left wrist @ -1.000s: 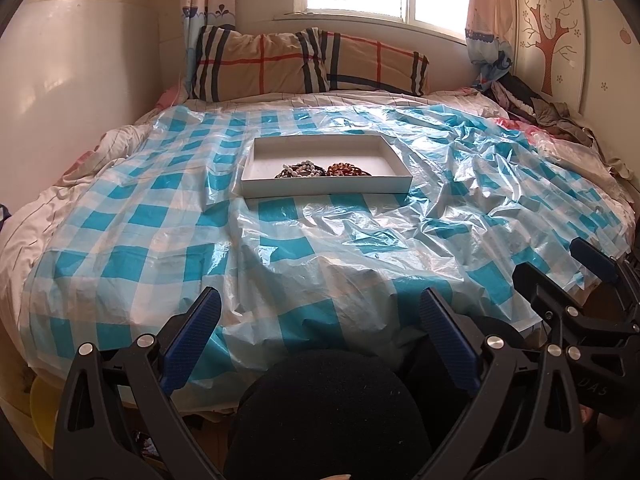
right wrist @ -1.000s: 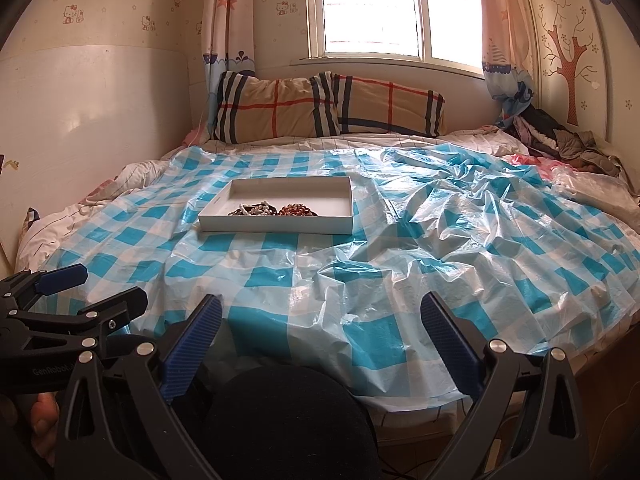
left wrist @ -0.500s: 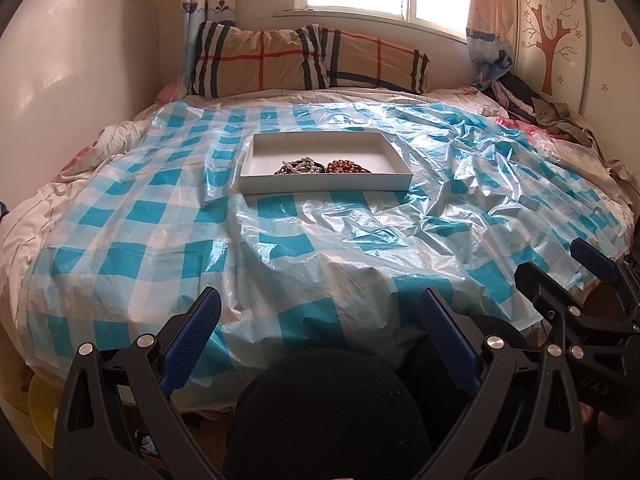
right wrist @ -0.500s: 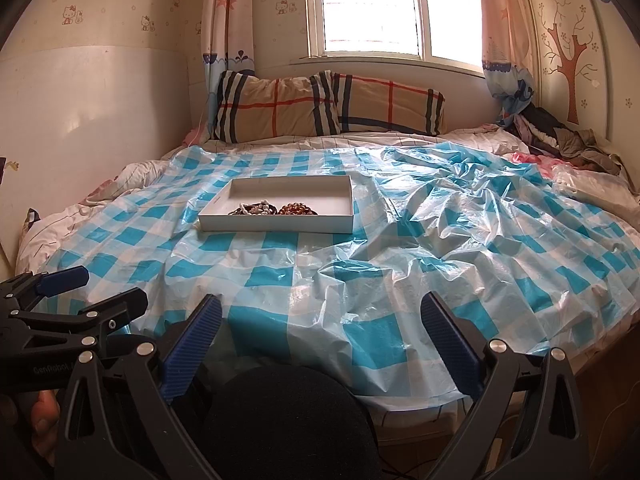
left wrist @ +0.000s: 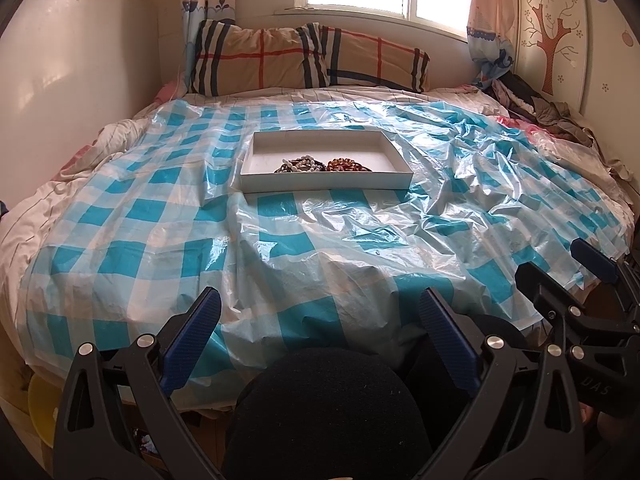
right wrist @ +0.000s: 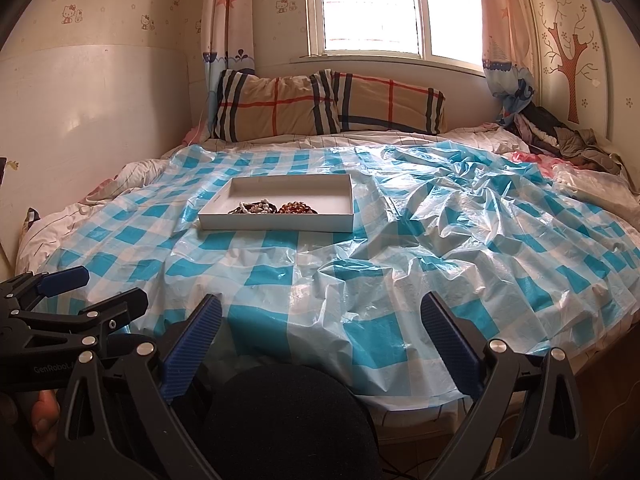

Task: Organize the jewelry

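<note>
Both tools hang wide open and empty over the near edge of the bed, well short of the jewelry. From the left wrist view, the left tool [left wrist: 320, 328] spreads its blue-padded fingers [left wrist: 192, 336] over the crinkled blue-and-white checked plastic sheet [left wrist: 280, 248], and the right tool [left wrist: 568, 268] shows at the right edge as a black frame with its own blue pads apart. Only this view shows a yellow round object [left wrist: 40, 408] low at the left, beneath the bed's edge. From the right wrist view, the right tool [right wrist: 322, 328] frames the sheet's hanging hem, while the left tool [right wrist: 100, 288] juts in from the left with a bit of the hand [right wrist: 40, 412] gripping it; that hand is barely seen in the other view. This view alone shows the cartoon-cat wallpaper [right wrist: 72, 12] and the stickers on the window [right wrist: 376, 4].

The shallow white rectangular tray [left wrist: 326, 182] sits on the sheet in the middle of the bed. Inside, against its near wall, lie two heaps touching side by side: a dark bead bracelet mixed with white pearl-like beads [left wrist: 298, 165] on the left, an amber-brown bead bracelet [left wrist: 346, 166] on the right. The rest of the tray floor is bare. Two plaid pillows [left wrist: 304, 58] lean at the head of the bed, and a pile of dark clothes [left wrist: 536, 100] lies at the far right.
</note>
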Available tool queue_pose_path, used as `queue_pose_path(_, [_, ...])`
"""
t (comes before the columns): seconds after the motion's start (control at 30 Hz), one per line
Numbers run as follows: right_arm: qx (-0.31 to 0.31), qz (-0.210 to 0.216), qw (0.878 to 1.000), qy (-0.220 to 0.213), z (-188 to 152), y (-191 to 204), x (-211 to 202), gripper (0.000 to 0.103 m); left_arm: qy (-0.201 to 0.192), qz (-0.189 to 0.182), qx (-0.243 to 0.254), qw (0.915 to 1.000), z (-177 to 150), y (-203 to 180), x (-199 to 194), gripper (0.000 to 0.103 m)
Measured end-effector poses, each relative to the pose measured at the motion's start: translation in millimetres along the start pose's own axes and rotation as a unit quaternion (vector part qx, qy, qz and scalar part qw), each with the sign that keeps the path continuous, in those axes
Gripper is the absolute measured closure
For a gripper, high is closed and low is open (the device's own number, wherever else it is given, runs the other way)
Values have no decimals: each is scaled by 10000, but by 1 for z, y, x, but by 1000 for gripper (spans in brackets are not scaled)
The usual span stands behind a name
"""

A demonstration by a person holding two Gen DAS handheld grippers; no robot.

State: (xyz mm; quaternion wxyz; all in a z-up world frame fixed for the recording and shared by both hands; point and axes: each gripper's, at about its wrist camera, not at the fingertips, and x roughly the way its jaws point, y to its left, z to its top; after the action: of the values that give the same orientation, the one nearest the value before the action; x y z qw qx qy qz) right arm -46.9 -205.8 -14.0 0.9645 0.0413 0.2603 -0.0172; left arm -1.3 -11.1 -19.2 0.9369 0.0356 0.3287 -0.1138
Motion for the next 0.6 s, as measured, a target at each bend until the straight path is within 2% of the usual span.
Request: queue_pose_path(0.6, [0,2,10000,1,0,0,0,8,10,-2,1,10000,2,1,0,8])
